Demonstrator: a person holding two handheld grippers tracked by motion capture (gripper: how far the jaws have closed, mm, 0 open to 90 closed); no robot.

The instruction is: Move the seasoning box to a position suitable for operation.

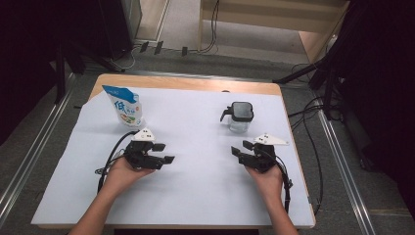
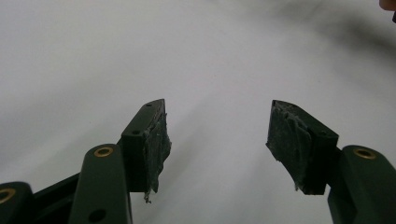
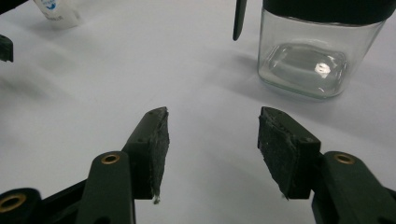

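Seemingly poised before work begins, a person is holding two grippers low over a white sheet [image 1: 195, 196] covering a wooden table. Nearest the camera in the high view, the left gripper [image 1: 165, 153] is hovering near the left side with its jaws spread wide and nothing between them; its own view is showing bare white sheet between the worn pads [image 2: 156, 144]. Level with it on the right, the right gripper [image 1: 242, 150] is likewise gaping wide and gripping nothing, its jaws aiming inward and slightly away. Both are probably being kept apart and open so that each can reach the item just beyond it.

Farther off, just beyond the right gripper, a clear glass jug [image 1: 240, 118] with a black lid is standing upright, its long axis vertical and its black handle pointing left; the right gripper view is showing its empty glass body [image 3: 306, 60] close ahead. At the far left, a blue-and-white pouch [image 1: 125, 106] is standing upright just beyond the left gripper, its top corner tilting up to the left. The pairing suggests a pouring job, with pouch and jug well apart for now
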